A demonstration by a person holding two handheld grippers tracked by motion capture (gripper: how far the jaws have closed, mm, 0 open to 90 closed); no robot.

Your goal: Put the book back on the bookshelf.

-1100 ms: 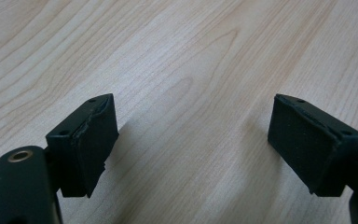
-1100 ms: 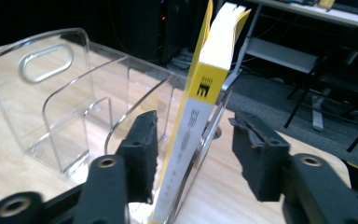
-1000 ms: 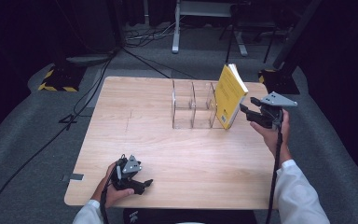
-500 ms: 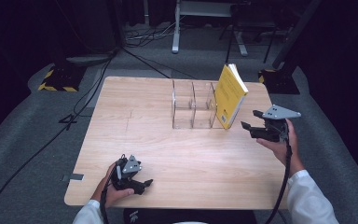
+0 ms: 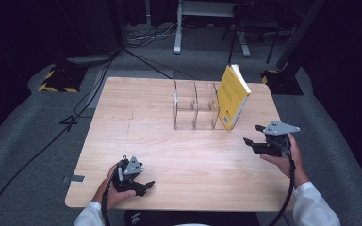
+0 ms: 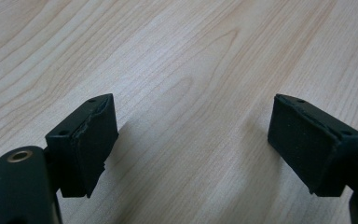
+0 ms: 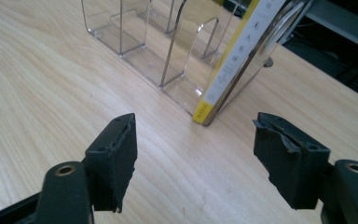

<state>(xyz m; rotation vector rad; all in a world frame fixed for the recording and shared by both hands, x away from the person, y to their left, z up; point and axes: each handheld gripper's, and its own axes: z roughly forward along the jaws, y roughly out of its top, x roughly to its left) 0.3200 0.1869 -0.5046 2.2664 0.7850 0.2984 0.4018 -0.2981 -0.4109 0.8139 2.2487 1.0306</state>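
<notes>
The yellow book [image 5: 232, 95] stands tilted in the right-hand end compartment of the clear rack [image 5: 195, 106], which sits on the far half of the wooden worktop [image 5: 136, 122]; its top leans to the right, out past the rack. In the right gripper view the book's spine [image 7: 235, 58] points toward the camera, and its lower corner appears to rest at the rack's end wall. The right tool [image 5: 259, 143] hovers near the worktop's right edge, well apart from the book, jaws spread wide and empty. The left tool [image 5: 139, 184] rests low at the near left edge, jaws likewise wide apart over bare wood.
</notes>
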